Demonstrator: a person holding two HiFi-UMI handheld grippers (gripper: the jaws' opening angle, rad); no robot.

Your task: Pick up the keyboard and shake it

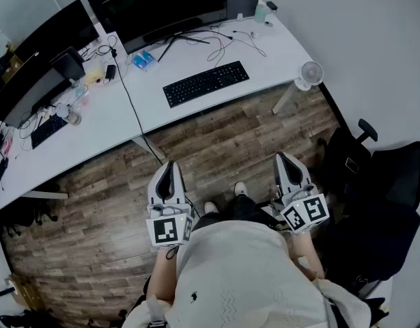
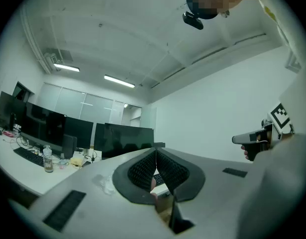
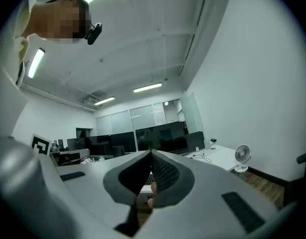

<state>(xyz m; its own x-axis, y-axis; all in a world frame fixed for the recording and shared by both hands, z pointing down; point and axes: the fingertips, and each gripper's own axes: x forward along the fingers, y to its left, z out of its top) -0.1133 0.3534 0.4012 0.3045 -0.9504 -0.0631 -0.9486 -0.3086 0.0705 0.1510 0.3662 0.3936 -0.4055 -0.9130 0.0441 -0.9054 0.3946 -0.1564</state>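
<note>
The black keyboard (image 1: pixel 205 83) lies flat on the white desk (image 1: pixel 264 53), in front of a large dark monitor (image 1: pixel 162 5). Both grippers are held close to the person's body over the wooden floor, well short of the desk. My left gripper (image 1: pixel 168 167) points toward the desk with its jaws pressed together at the tips and nothing between them. My right gripper (image 1: pixel 285 158) is the same, shut and empty. In the left gripper view the shut jaws (image 2: pixel 155 153) hide most of the desk; a sliver of keyboard (image 2: pixel 158 179) shows below the tips. The right gripper (image 3: pixel 151 156) view shows likewise.
A small white fan (image 1: pixel 311 72) stands at the desk's right end. A black office chair (image 1: pixel 377 203) is close on the right. More monitors, cables and a second keyboard (image 1: pixel 48 130) crowd the left desk. Wooden floor (image 1: pixel 216 142) lies between me and the desk.
</note>
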